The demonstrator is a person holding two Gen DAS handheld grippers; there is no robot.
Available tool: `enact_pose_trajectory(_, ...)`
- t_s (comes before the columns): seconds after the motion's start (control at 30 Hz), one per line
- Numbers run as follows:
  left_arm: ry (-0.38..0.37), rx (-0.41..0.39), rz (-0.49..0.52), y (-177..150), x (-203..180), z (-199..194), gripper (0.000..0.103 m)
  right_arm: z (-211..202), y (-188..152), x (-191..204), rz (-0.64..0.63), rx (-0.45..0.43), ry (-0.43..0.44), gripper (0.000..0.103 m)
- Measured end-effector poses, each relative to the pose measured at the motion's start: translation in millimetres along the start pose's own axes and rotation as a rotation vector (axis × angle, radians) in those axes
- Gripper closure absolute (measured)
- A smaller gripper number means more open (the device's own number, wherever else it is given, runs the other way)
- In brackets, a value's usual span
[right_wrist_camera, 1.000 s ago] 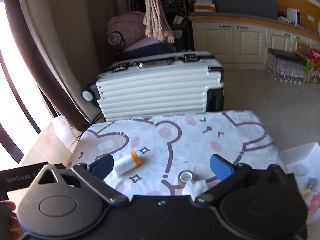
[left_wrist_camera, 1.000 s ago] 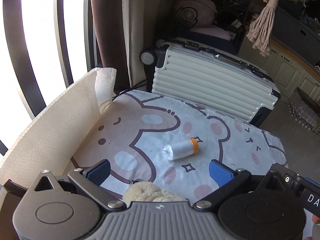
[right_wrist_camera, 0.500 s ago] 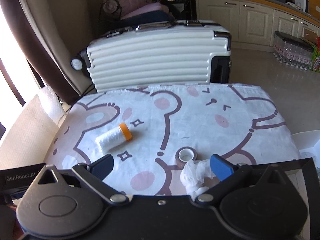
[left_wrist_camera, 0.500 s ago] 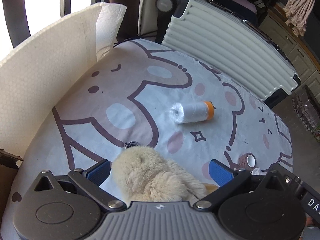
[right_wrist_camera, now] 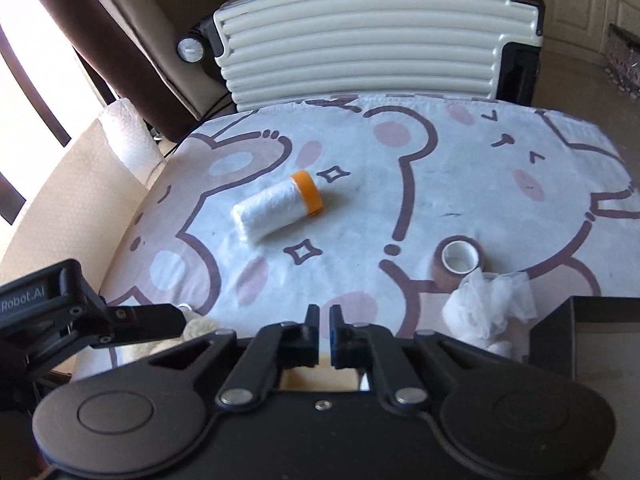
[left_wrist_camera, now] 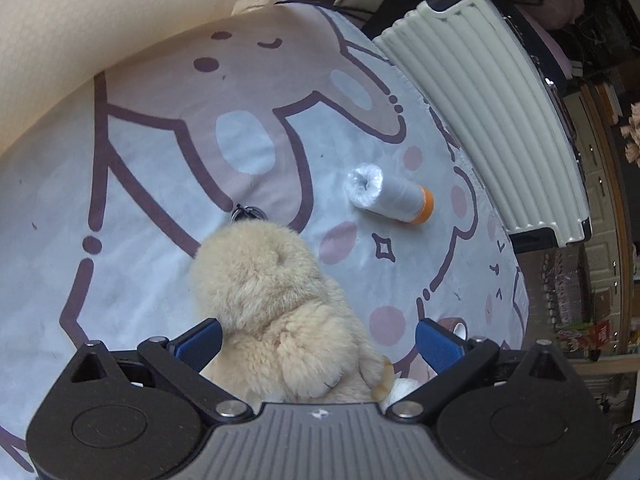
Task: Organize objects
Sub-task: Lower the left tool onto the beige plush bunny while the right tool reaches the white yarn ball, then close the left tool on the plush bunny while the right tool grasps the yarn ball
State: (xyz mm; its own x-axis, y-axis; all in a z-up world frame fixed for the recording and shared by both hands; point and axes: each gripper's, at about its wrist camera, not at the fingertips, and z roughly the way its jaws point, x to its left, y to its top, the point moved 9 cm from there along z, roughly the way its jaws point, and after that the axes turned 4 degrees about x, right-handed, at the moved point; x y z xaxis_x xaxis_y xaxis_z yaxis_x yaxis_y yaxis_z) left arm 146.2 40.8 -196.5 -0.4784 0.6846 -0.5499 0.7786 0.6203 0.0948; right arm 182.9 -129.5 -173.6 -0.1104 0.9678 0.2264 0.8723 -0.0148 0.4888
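Both wrist views look steeply down, close over the cartoon-print cloth (left_wrist_camera: 168,264), sharing the orange-capped roll (right_wrist_camera: 276,210).

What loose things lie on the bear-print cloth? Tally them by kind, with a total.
Plush toy: 1
Spool of white thread with orange end: 1
Brown tape roll: 1
Crumpled white tissue: 1
Total: 4

A ribbed white suitcase (right_wrist_camera: 380,36) lies behind the table's bear-print cloth (right_wrist_camera: 460,152); brown curtains (right_wrist_camera: 100,40) flank a bright window (right_wrist_camera: 24,68).
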Motion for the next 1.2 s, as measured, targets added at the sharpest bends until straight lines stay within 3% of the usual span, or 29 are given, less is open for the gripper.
enact_pose_trajectory(0.17, -0.039, 0.003, -0.138, 2, 21, 7, 0.009, 14, -7, 16, 0.009, 0.044, 0.081, 0.102)
enact_pose_trajectory(0.43, -0.075, 0.069, -0.19, -9, 30, 28, 0.025, 34, -38, 39, -0.038, 0.19, 0.174, 0.102)
enact_pose_trajectory(0.6, -0.063, 0.029, -0.117, 1, 25, 21, 0.029, 39, -57, 52, -0.026, 0.277, 0.235, 0.102)
enact_pose_trajectory(0.7, -0.068, -0.002, -0.022, 9, 15, 10, 0.032, 43, -73, 65, -0.042, 0.342, 0.271, 0.102)
enact_pose_trajectory(0.8, 0.006, -0.014, 0.118, 10, 7, 3, 0.033, 43, -80, 75, -0.057, 0.369, 0.292, 0.102)
enact_pose_trajectory(0.93, 0.105, -0.015, 0.26, 5, 4, 1, 0.032, 36, -77, 64, -0.071, 0.359, 0.238, 0.102)
enact_pose_trajectory(1.07, 0.12, -0.023, 0.329, 5, -4, -1, 0.029, 13, -65, 42, -0.075, 0.312, 0.2, 0.101)
enact_pose_trajectory(1.13, 0.113, -0.022, 0.365, 2, -12, 0, 0.014, -2, -54, 28, -0.051, 0.26, 0.188, 0.1)
enact_pose_trajectory(1.2, 0.129, -0.026, 0.41, -1, -19, 2, 0.012, -15, -42, 8, -0.005, 0.2, 0.17, 0.096)
